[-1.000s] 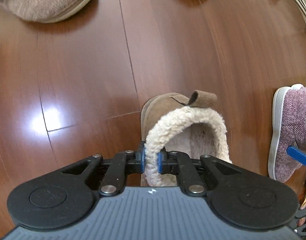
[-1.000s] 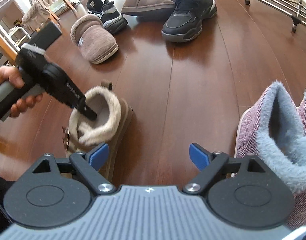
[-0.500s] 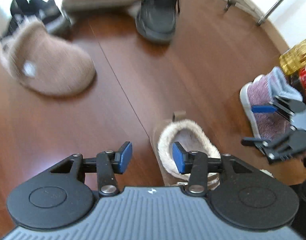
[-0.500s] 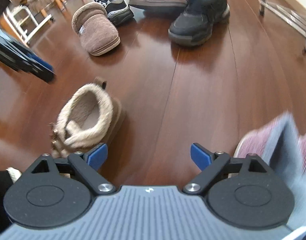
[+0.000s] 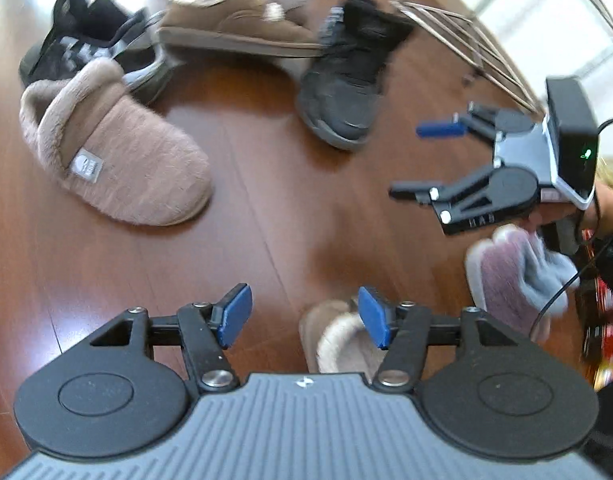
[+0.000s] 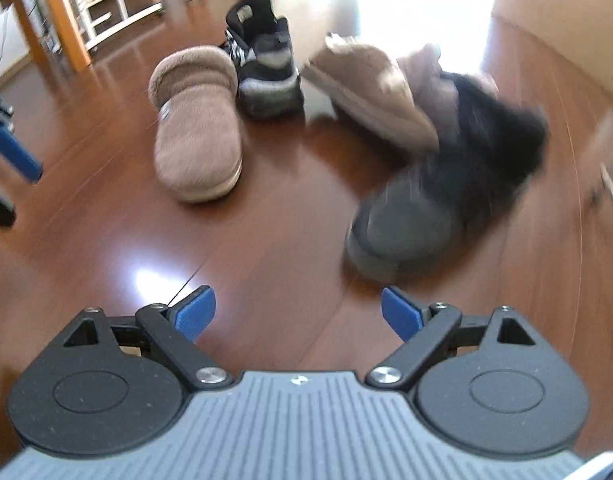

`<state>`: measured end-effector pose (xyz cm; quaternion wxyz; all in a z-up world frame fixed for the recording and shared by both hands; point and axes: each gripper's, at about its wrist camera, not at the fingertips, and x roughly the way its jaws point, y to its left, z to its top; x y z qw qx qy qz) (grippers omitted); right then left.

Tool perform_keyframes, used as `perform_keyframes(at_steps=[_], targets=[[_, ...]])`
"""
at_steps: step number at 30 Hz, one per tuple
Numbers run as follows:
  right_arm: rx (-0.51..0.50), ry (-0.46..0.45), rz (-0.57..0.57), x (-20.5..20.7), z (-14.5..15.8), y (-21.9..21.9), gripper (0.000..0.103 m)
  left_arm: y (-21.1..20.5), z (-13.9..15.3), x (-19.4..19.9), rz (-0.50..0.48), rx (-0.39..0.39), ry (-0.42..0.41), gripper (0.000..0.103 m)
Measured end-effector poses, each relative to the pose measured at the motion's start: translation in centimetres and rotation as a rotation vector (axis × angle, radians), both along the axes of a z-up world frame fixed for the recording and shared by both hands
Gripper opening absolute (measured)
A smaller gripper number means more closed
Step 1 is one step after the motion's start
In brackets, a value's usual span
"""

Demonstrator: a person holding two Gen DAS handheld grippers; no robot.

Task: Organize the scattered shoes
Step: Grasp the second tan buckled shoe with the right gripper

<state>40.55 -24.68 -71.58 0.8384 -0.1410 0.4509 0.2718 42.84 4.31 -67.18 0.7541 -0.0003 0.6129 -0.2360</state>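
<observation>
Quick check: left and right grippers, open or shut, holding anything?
Left gripper: open, holding nothing.
Right gripper: open, holding nothing.

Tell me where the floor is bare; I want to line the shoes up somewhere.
Bare wood lies between the pink slipper, the black boot and the left gripper, both grippers open. It is crowded behind, where the black sneaker and tan slipper bunch together.

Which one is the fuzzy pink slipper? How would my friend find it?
Look at the heap of shoes on the wooden floor. The pink slipper lies at its left edge, just left of a black-and-white sneaker. It alone is fluffy all over, with a small grey tag sewn on top.
</observation>
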Motion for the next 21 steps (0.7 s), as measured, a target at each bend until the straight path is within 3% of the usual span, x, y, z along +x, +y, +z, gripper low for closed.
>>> perform_keyframes(at_steps=[2,6,10,13,15,17,19,21], targets=[[-0.013,-0.032,0.029,2.5,0.2,0.9,0.088,-0.4,-0.3,2.0,0.031,0.026,-0.029,0.062],[-0.031,-0.137,0.073,13.1,0.4,3.8,0.088,-0.2,-0.6,4.2,0.098,0.034,-0.057,0.062],[-0.073,-0.183,0.053,19.3,-0.9,5.8,0.088,0.6,-1.0,5.2,0.17,0.016,-0.054,0.062],[-0.068,-0.167,0.027,21.4,-2.2,6.7,0.087,1.2,-1.5,4.7,0.195,0.019,-0.031,0.062],[-0.071,-0.144,0.009,22.6,-3.5,7.3,0.078,1.5,-2.1,4.4,0.201,0.035,-0.014,0.062],[-0.058,-0.122,0.007,22.8,-4.7,7.9,0.057,1.7,-2.4,3.9,0.207,0.047,-0.005,0.062],[-0.064,-0.139,0.022,22.1,-4.8,8.4,0.044,1.8,-2.3,3.4,0.203,0.057,-0.006,0.062],[-0.081,-0.147,0.025,21.3,-4.6,9.1,0.036,1.7,-2.3,3.0,0.195,0.06,-0.009,0.062]])
